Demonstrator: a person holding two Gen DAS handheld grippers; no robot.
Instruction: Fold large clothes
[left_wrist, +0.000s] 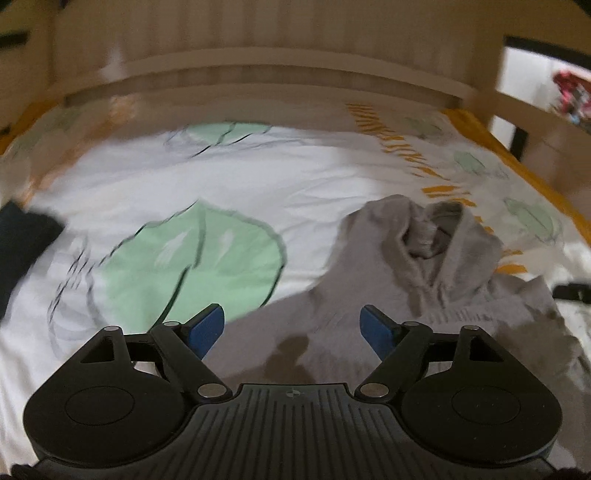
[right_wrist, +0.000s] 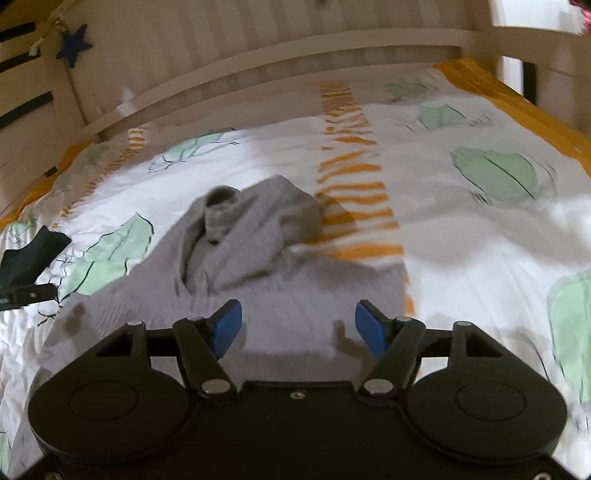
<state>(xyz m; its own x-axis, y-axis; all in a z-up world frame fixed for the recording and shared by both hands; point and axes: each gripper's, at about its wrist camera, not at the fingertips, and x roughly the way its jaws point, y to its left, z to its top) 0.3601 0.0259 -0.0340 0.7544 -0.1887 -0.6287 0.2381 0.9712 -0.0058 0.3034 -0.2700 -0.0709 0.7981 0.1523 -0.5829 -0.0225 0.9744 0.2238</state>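
A grey hooded sweatshirt (left_wrist: 436, 280) lies partly folded on the bed, its sleeve cuff and hood bunched on top. In the left wrist view it spreads from the centre to the right. My left gripper (left_wrist: 291, 326) is open above its near edge, blue pads (left_wrist: 207, 326) apart with nothing between them. In the right wrist view the same sweatshirt (right_wrist: 266, 273) lies ahead, cuff (right_wrist: 221, 210) sticking up. My right gripper (right_wrist: 297, 326) hangs open over the grey cloth, nothing held.
The bed cover (left_wrist: 184, 192) is white with green leaf prints and orange stripes. A wooden slatted headboard (right_wrist: 258, 66) rises at the far end. A dark garment (left_wrist: 22, 251) lies at the left edge, seen also as the dark garment (right_wrist: 33, 251) in the right wrist view.
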